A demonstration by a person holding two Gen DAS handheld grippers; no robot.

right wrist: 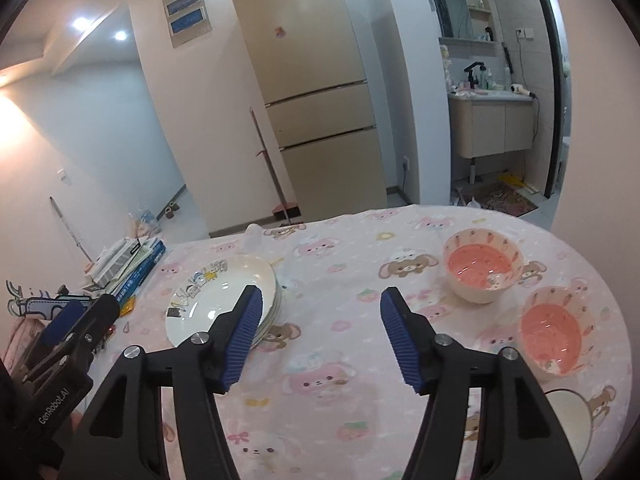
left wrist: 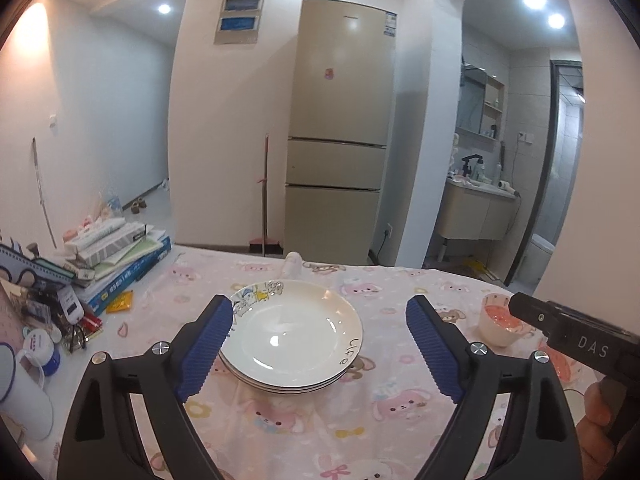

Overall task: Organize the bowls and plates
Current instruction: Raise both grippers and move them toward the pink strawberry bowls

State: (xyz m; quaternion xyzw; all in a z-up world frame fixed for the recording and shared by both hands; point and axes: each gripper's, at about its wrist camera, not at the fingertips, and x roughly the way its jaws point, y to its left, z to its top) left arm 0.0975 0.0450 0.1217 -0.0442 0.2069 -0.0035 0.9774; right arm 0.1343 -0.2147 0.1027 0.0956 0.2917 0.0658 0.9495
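A table under a pink cartoon-print tablecloth [right wrist: 328, 364] ends at a curved far edge, with open floor and a beige refrigerator [left wrist: 340, 128] beyond. Bare cloth lies between the stack of white plates [left wrist: 296, 334] at centre-left and two pink-lined bowls on the right: a farther bowl [right wrist: 482, 266] and a nearer bowl [right wrist: 554, 330], just beside each other. A pile of books and boxes [left wrist: 116, 256] crowds the left edge.

The left gripper [left wrist: 320, 344] hovers above the near cloth, level, pointing at the plates, its blue ribbed fingers spread wide to either side of the stack, gripping nothing. The right gripper [right wrist: 320, 332] hangs over the bare middle cloth, jaws also wide apart and empty, plates to its left, bowls to its right.
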